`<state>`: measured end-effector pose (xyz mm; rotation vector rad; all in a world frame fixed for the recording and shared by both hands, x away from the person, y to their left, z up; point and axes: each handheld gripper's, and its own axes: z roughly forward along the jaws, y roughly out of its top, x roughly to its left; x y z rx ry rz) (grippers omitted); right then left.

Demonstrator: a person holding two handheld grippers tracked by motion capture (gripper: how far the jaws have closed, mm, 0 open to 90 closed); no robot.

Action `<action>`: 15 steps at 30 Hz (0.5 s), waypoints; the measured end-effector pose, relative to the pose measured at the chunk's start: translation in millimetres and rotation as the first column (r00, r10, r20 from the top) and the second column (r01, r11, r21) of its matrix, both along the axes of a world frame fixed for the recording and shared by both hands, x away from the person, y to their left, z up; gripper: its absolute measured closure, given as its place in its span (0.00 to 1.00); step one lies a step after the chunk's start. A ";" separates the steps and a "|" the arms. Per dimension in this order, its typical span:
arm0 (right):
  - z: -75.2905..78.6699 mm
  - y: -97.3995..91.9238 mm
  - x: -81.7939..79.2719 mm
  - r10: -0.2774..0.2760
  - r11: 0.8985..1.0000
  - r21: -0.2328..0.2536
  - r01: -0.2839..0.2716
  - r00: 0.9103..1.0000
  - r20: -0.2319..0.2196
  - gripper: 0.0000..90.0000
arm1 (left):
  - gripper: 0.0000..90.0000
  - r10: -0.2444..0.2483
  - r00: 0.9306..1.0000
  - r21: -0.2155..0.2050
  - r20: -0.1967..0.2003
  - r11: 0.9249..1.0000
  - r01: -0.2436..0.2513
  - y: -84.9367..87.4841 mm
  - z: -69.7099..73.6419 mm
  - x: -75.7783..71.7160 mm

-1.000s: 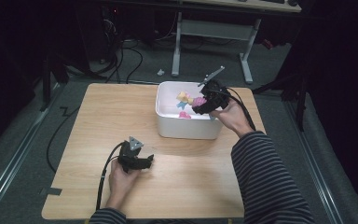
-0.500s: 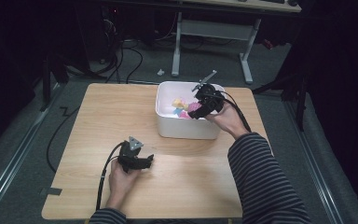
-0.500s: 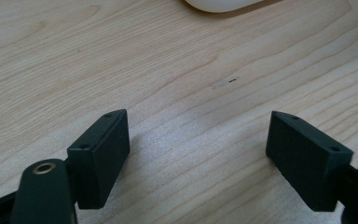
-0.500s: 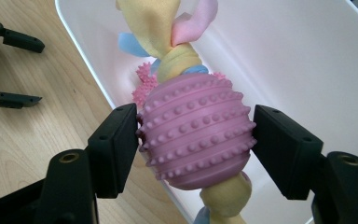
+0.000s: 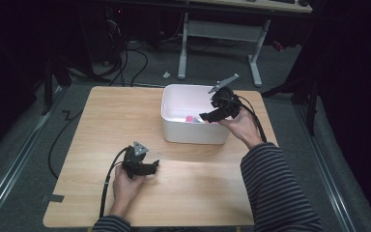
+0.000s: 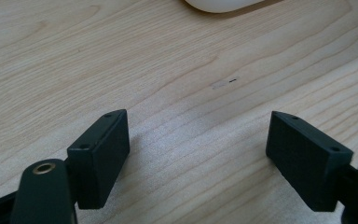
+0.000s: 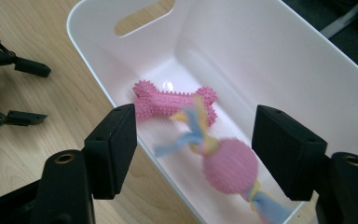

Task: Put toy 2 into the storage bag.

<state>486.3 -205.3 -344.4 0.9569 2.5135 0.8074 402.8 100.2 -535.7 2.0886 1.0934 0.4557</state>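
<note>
A white bin (image 5: pixel 193 140) stands at the table's far middle. Inside it lie a pink spiked bone toy (image 7: pixel 165 100) and a pink ball on a blue and yellow rope (image 7: pixel 228 165), the ball blurred. A spot of pink toy (image 5: pixel 190 118) shows in the high view. My right gripper (image 5: pixel 207 117) hangs over the bin's right end, open, with nothing between its jaws (image 7: pixel 193 149). My left gripper (image 5: pixel 153 166) rests low on the wood near the front, open and empty (image 6: pixel 198 154); it also appears far off in the right gripper view (image 7: pixel 30 93).
The wooden table (image 5: pixel 101 125) has bare room left of the bin and along the front. The bin's base (image 6: pixel 223 4) lies beyond my left gripper. A desk frame (image 5: pixel 256 63) and cables (image 5: pixel 125 58) sit on the floor behind.
My right gripper has shifted slightly over the bin and now stands open, with the pink ball rope toy blurred below it inside the bin. The left gripper has stayed still.
</note>
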 end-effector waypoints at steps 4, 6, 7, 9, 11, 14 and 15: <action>1.5 -16.3 -15.5 -0.022 0.999 0.044 0.020 0.999 0.036 0.38 | 0.24 0.000 1.000 0.001 0.000 1.000 0.000 0.0 0.0 0.0; 1.4 -25.0 -22.2 -0.038 0.997 0.073 0.035 0.999 0.035 0.38 | 0.24 0.000 1.000 0.001 0.000 1.000 0.000 0.0 0.1 0.0; 1.5 -29.6 -25.3 -0.045 0.996 0.083 0.042 0.998 0.036 0.39 | 0.24 0.000 1.000 0.001 0.000 1.000 0.000 -0.1 0.0 0.0; 2.0 -39.5 -31.7 -0.060 0.993 0.106 0.056 0.997 0.038 0.39 | 0.24 0.000 1.000 0.001 0.000 1.000 0.000 -0.1 0.1 0.0; 2.5 -46.5 -36.6 -0.073 0.990 0.124 0.068 0.997 0.040 0.39 | 0.24 0.000 1.000 0.002 0.000 1.000 0.000 0.0 0.1 0.0; 3.1 -57.4 -45.2 -0.089 0.986 0.147 0.081 0.995 0.050 0.40 | 0.24 0.000 1.000 0.002 0.000 1.000 0.000 0.0 0.1 0.0; 3.2 -60.5 -48.4 -0.097 0.985 0.150 0.088 0.994 0.054 0.41 | 0.24 0.000 1.000 0.002 0.000 1.000 0.000 0.0 0.1 0.0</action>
